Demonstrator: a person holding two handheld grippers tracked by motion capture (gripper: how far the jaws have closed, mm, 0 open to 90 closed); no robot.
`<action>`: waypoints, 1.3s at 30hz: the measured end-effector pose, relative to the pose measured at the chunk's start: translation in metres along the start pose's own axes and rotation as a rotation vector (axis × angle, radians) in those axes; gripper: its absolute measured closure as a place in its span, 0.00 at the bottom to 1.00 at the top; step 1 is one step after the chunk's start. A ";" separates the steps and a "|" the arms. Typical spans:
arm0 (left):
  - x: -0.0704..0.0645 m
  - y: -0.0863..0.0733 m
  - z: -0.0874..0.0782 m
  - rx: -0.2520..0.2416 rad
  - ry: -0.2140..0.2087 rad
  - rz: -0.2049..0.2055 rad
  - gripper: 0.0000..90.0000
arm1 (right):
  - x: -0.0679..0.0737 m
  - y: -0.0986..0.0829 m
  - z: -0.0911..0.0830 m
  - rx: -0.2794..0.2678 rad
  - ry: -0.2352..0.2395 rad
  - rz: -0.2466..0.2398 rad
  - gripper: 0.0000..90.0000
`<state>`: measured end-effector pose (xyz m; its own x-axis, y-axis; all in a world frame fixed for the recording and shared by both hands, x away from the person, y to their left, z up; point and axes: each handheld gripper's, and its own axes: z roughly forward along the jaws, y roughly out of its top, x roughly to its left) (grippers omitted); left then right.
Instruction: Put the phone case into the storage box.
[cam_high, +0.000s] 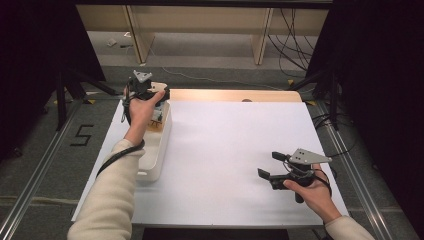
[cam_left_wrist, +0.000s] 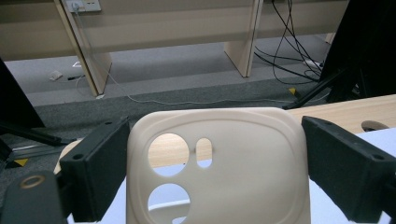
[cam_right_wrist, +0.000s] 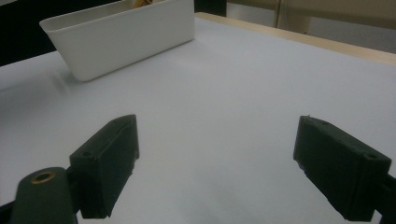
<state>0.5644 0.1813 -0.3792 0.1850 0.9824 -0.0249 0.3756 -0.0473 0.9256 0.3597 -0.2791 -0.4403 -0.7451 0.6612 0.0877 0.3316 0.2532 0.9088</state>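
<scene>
- left gripper (cam_high: 159, 91) is up over the far end of the white bin (cam_high: 159, 145), at the far left part of the table (cam_high: 235, 150); it's got a cream phone case (cam_left_wrist: 219, 168) clamped between its jaws
- in the left gripper view the case stands upright with a jaw pressed against each side edge; camera cutouts on the left half, two round holes and a small slot
- so the case is off the table, held in the air just above the bin; something tan sits inside the bin's far end but I can't tell what
- right gripper (cam_high: 267, 167) is near the table's right front, well apart from the bin; jaws spread wide with nothing in them; bare white tabletop shows between them in the right gripper view, bin (cam_right_wrist: 121, 37) farther off
</scene>
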 end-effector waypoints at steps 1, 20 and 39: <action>0.000 0.000 0.000 -0.001 -0.001 -0.001 0.12 | 0.000 0.000 0.000 -0.001 0.000 0.000 0.17; 0.001 0.003 0.008 0.001 0.001 0.008 0.12 | 0.000 0.000 0.000 0.001 0.000 0.000 0.17; 0.001 0.004 0.014 0.013 0.002 0.007 0.12 | 0.000 0.000 0.000 0.001 0.002 0.002 0.17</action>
<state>0.5791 0.1793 -0.3807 0.1862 0.9823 -0.0183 0.3864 -0.0561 0.9206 0.3599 -0.2795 -0.4404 -0.7456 0.6603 0.0898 0.3332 0.2527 0.9084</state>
